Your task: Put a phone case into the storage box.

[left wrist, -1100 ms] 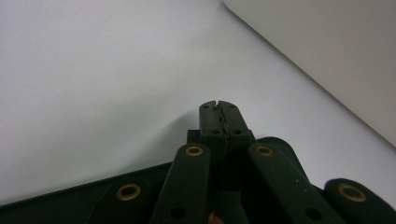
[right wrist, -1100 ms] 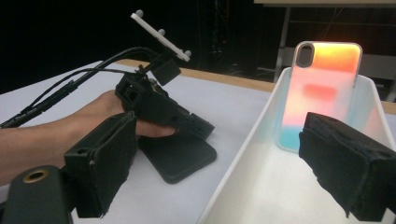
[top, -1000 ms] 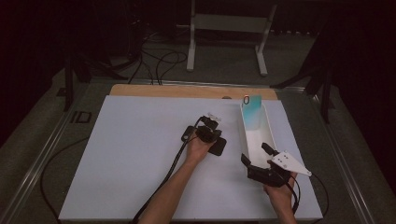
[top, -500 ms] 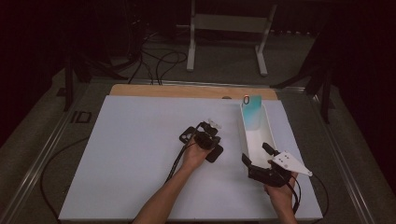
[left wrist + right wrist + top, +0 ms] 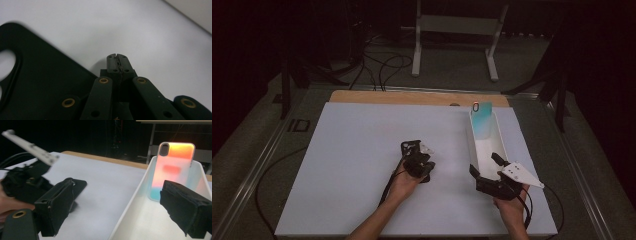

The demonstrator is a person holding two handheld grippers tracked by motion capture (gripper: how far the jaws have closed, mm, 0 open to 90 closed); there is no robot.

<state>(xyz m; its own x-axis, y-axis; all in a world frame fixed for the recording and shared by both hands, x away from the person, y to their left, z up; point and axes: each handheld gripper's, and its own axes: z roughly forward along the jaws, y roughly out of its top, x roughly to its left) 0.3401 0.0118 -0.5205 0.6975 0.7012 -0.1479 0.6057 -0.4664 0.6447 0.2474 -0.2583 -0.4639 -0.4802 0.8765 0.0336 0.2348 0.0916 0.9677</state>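
A colourful iridescent phone case (image 5: 173,170) stands upright against the far end of a long white tray (image 5: 135,202); it is also in the high view (image 5: 482,117). My right gripper (image 5: 122,210) is open, its jaws on either side of the tray's near left wall (image 5: 469,145), holding nothing. My left gripper (image 5: 117,62) is shut with nothing between its pads. Just to its left, low over the white tabletop, is a flat black phone case (image 5: 37,75) with a camera cut-out. From above, the left gripper (image 5: 414,154) sits mid-table, left of the tray.
A white board (image 5: 352,165) covers the table, with a wooden strip (image 5: 412,97) along its far edge. Cables (image 5: 387,65) and a metal stand (image 5: 457,30) lie on the dark floor behind. Each gripper trails a cable toward the near edge.
My left hand and its gripper have slid left and toward the near edge, away from the tray. The right gripper and the tray have stayed put.
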